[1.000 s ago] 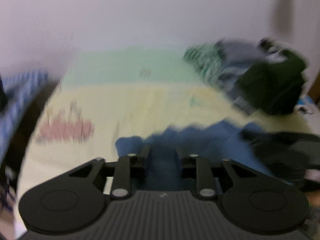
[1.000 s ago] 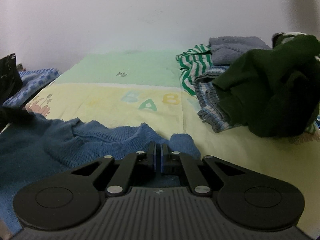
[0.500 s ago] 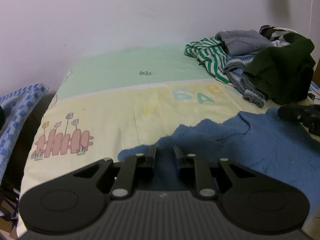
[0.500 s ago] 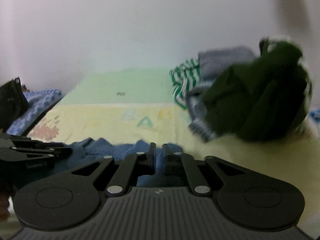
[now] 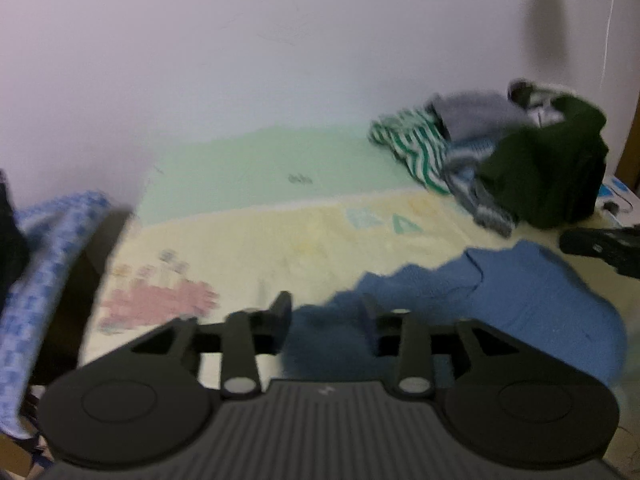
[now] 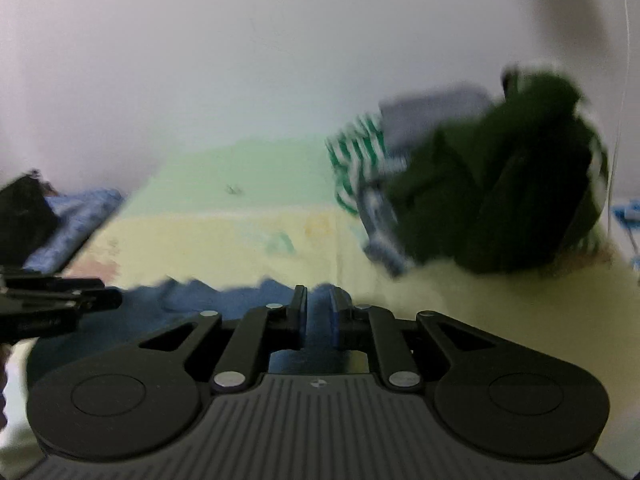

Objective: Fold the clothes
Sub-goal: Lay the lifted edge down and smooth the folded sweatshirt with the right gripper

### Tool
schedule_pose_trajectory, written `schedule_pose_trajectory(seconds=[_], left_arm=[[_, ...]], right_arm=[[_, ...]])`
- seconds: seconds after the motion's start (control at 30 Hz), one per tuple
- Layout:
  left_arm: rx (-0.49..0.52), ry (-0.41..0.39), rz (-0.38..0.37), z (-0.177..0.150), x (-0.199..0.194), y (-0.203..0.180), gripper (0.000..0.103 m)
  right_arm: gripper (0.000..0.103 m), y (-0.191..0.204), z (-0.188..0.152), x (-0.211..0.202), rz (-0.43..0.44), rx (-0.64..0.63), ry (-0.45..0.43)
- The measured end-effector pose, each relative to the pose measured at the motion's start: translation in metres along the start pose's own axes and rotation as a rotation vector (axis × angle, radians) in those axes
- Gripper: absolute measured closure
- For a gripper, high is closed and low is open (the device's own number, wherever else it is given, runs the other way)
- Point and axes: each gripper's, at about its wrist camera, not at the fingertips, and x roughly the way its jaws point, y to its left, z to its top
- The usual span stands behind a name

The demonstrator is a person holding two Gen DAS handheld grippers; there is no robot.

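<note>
A blue knit sweater (image 5: pixel 500 288) lies on the bed in front of both grippers; it also shows in the right wrist view (image 6: pixel 224 300). My left gripper (image 5: pixel 326 312) is open, its jaws wide apart over the sweater's left edge. My right gripper (image 6: pixel 318 306) has its jaws slightly apart, with blue sweater fabric between them; whether it still grips is unclear. The right gripper shows at the right edge of the left wrist view (image 5: pixel 604 244), and the left gripper at the left edge of the right wrist view (image 6: pixel 52 306). Both views are blurred.
The bed has a yellow and green printed sheet (image 5: pixel 280 232). A pile of clothes, dark green (image 5: pixel 548 176), green-striped (image 5: pixel 416 148) and grey, lies at the back right by the wall. A blue checked cloth (image 5: pixel 44 248) hangs at the left.
My left gripper's jaws have opened wider. My right gripper's jaws have parted a little around the sweater fabric. Both views have shifted and blurred with motion.
</note>
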Motion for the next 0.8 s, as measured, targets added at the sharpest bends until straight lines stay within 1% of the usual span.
schedule_pose_trajectory(seconds=[0.07, 0.1, 0.13, 0.17, 0.27, 0.33, 0.4, 0.43, 0.5, 0.53, 0.6, 0.67, 0.8], left_arm=[[-0.016, -0.019, 0.002, -0.003, -0.02, 0.002, 0.06], [-0.014, -0.026, -0.003, -0.006, -0.03, 0.0, 0.061], [-0.004, -0.029, -0.003, -0.009, -0.037, -0.004, 0.062], [0.004, -0.02, -0.006, -0.015, -0.043, -0.01, 0.062], [0.009, 0.036, -0.049, -0.029, -0.043, -0.024, 0.063], [0.031, 0.057, -0.019, -0.039, -0.036, -0.031, 0.062], [0.009, 0.086, -0.023, -0.04, -0.027, -0.029, 0.061], [0.0, 0.099, -0.02, -0.04, -0.023, -0.026, 0.057], [-0.001, 0.106, -0.01, -0.04, -0.015, -0.027, 0.057], [-0.002, 0.11, -0.004, -0.04, -0.011, -0.027, 0.056], [0.007, 0.105, 0.006, -0.04, -0.008, -0.029, 0.056], [0.016, 0.101, 0.017, -0.039, -0.006, -0.032, 0.057], [0.011, 0.115, 0.013, -0.034, -0.009, -0.03, 0.057]], right_arm=[[0.087, 0.01, -0.004, -0.022, 0.052, -0.051, -0.031], [0.086, 0.015, -0.007, -0.03, 0.079, -0.084, -0.032], [0.082, 0.021, -0.012, -0.035, 0.093, -0.117, -0.024], [0.08, 0.026, -0.018, -0.038, 0.094, -0.152, -0.007], [0.08, 0.035, -0.034, -0.043, 0.08, -0.209, 0.025], [0.079, 0.032, -0.039, -0.04, 0.078, -0.19, 0.037], [0.079, 0.029, -0.042, -0.037, 0.076, -0.164, 0.056], [0.079, 0.027, -0.042, -0.033, 0.073, -0.152, 0.076], [0.079, 0.023, -0.044, -0.016, 0.074, -0.118, 0.135], [0.079, 0.019, -0.047, -0.01, 0.083, -0.085, 0.146], [0.078, 0.013, -0.051, -0.003, 0.098, -0.036, 0.127], [0.078, 0.012, -0.05, -0.002, 0.097, -0.012, 0.137], [0.078, 0.019, -0.047, -0.01, 0.079, -0.047, 0.142]])
